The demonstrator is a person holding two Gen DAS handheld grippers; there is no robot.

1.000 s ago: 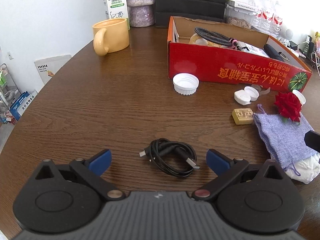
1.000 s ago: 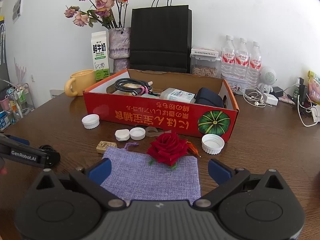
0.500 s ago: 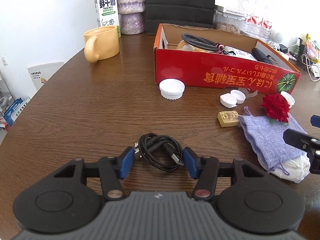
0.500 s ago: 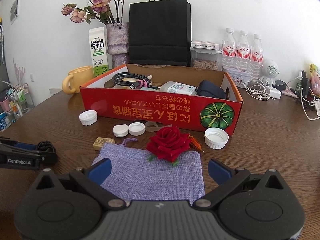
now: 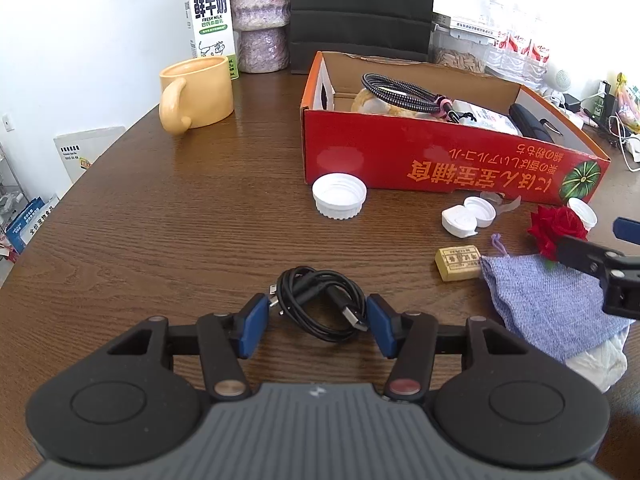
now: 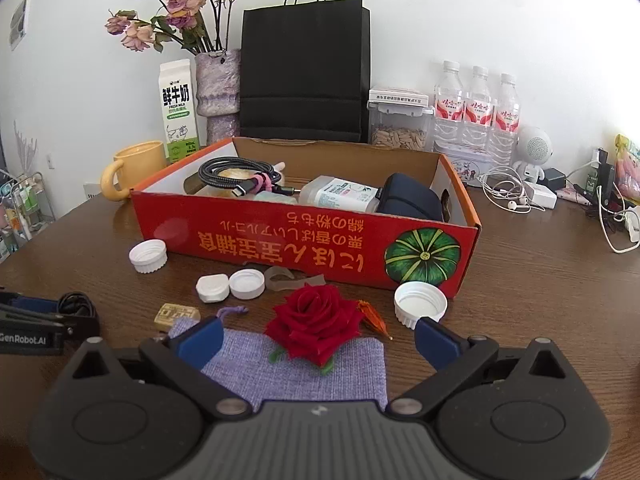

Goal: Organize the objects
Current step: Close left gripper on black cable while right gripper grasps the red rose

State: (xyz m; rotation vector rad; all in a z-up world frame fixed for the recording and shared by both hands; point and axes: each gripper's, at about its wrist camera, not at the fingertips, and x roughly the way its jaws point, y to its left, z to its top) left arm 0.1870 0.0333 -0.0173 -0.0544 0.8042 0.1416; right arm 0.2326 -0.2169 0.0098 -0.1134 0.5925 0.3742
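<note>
Spanning both views, the brown wooden surface [image 5: 160, 232] carries a red cardboard box [image 6: 304, 240] already holding a braided cable, a bottle and a dark pouch. Nearer, a purple cloth bag [image 6: 296, 364] lies flat with a red rose [image 6: 316, 324] on it, between the wide-open jaws of the right gripper [image 6: 316, 344]. The left gripper [image 5: 316, 326] has its jaws closed against both sides of a coiled black cable [image 5: 320, 304] resting on the wood.

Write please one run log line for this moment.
left gripper: shut on coiled black USB cable | right gripper: open, over purple cloth pouch and red rose | red cardboard box: part-filled
</note>
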